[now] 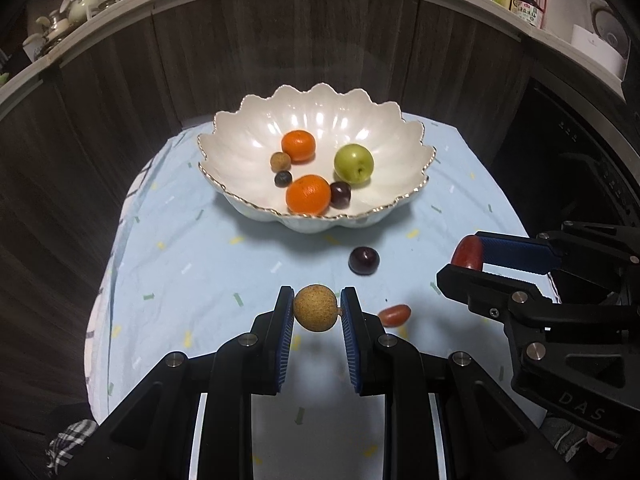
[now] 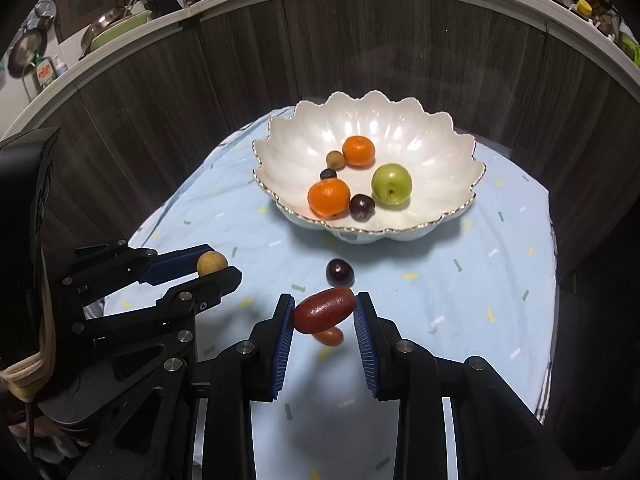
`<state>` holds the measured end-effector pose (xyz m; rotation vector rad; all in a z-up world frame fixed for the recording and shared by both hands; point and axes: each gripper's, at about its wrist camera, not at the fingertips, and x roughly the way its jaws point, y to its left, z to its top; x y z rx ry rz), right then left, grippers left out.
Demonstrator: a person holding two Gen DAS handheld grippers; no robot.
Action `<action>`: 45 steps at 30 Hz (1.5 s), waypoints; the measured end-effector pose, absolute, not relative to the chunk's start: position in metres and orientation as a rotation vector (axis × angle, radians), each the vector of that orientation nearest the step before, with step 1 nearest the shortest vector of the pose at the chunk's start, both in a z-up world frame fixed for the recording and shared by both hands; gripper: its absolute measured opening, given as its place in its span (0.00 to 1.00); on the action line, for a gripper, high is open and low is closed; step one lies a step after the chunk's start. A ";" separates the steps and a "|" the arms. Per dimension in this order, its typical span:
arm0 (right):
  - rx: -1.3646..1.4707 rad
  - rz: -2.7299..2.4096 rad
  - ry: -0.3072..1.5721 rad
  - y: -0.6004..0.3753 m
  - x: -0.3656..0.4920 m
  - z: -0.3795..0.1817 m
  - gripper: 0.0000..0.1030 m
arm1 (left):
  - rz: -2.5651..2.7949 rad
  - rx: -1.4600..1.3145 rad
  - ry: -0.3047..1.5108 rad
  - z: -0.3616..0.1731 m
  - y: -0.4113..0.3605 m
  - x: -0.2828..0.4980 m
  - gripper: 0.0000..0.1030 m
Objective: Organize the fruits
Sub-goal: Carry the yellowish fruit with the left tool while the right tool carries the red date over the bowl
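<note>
left wrist: left gripper clamps tan longan; right gripper clamps red jujube.

Between the grippers and the bowl lies a wide band of blue-clothed table, bare on its left half, where a gripper could pass freely. On the right half a dark plum sits just in front of the bowl's near rim, and a small red tomato lies nearer, beside the left gripper. The right gripper blocks the table's right edge. Inside the bowl, the fruit crowds the middle and near side: two oranges, a green apple and small dark fruits; the left inner slope and back wall stay open. A dark wood-grain wall rises close behind the bowl.
</note>
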<state>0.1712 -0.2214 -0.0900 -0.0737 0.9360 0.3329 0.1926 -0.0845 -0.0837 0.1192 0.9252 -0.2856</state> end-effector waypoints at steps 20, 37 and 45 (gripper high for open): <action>-0.023 0.286 0.869 -0.229 0.199 -0.063 0.31 | -0.282 0.116 0.871 -0.056 -0.081 0.228 0.23; 0.032 0.238 0.839 -0.246 0.237 -0.055 0.31 | -0.275 0.129 0.837 -0.042 -0.086 0.267 0.23; 0.044 0.195 0.832 -0.253 0.256 -0.059 0.31 | -0.259 0.131 0.833 -0.046 -0.087 0.288 0.24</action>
